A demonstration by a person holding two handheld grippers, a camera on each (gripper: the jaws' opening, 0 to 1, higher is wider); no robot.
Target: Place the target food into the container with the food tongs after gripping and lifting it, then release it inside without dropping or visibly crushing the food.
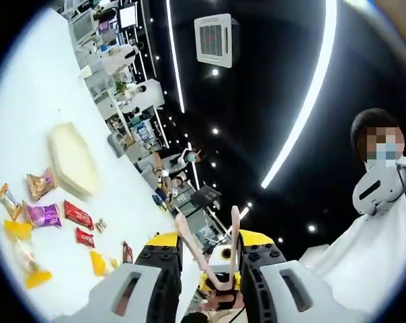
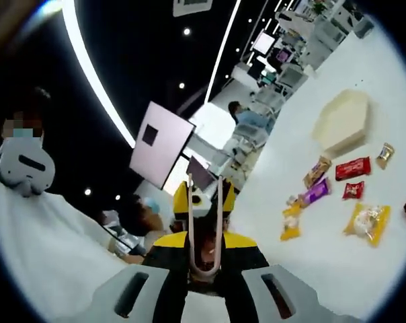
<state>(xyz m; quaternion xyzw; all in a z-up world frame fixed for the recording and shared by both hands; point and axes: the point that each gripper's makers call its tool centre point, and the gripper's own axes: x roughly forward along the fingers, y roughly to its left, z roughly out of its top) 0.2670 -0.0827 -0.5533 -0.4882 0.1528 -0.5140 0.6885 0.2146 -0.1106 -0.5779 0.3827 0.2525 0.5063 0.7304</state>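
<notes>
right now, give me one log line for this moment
phase: tongs raised, no food gripped | left gripper: shut on tongs | right gripper: shut on tongs | snack packets beside container on white table

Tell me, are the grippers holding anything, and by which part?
Each gripper, left and right, is shut on food tongs, near their hinged end. No food is gripped.

Open office hall under a dark ceiling.
Black ceiling (image 1: 257, 87) crossed by long curved light strips (image 1: 304, 101), dotted with small round spotlights (image 1: 215, 131), fitted with a square air-conditioning vent (image 1: 214, 39). White surface (image 2: 310, 222) sweeping toward rows of desks with monitors (image 2: 263, 43) far back. Seated people (image 2: 247, 118) at the distant workstations; a tilted pale panel (image 2: 159, 153) nearby.
</notes>
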